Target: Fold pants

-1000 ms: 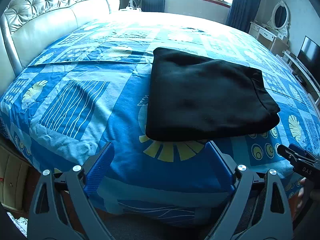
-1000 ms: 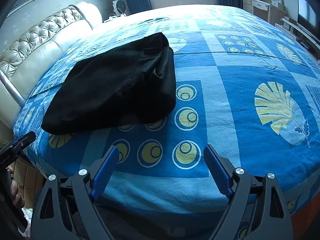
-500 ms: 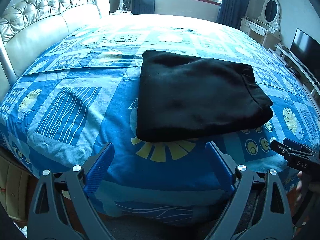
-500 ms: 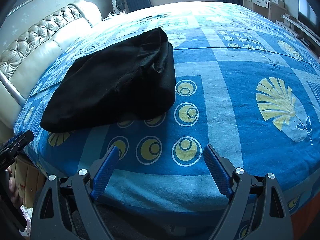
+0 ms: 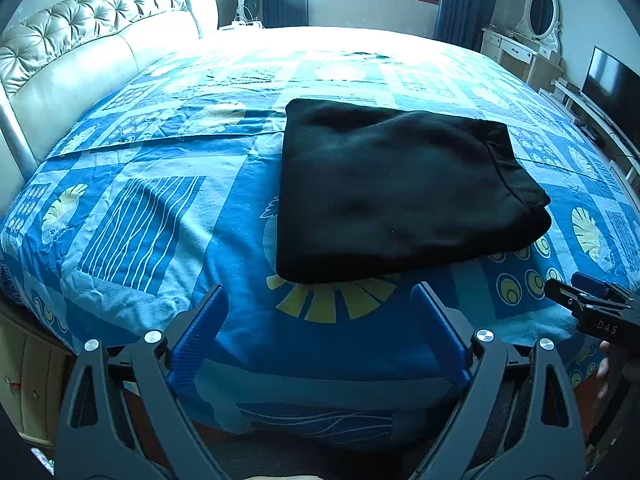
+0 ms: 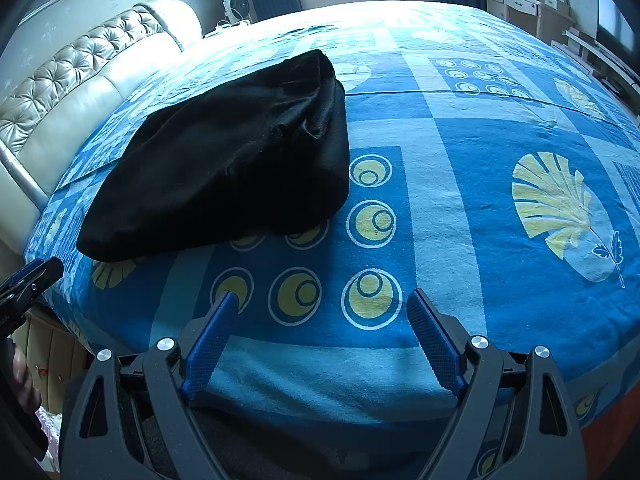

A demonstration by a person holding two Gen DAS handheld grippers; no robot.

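Observation:
The black pants (image 5: 396,192) lie folded into a compact rectangle on the blue patterned bedspread (image 5: 152,208), near the bed's front edge. They also show in the right wrist view (image 6: 232,160), at left of centre. My left gripper (image 5: 320,300) is open and empty, hovering just short of the pants' near edge. My right gripper (image 6: 320,304) is open and empty, above the bedspread to the right of the pants. Each gripper shows at the edge of the other's view: the right one (image 5: 592,304), the left one (image 6: 28,280).
A cream tufted headboard (image 5: 80,52) runs along the left. A dresser with an oval mirror (image 5: 540,12) and a TV (image 5: 612,84) stand at the right. A fan (image 5: 250,4) stands by the window. The bed's front edge (image 5: 320,420) is just below the grippers.
Both grippers have drawn back slightly and risen, staying open. The folded pants have not moved.

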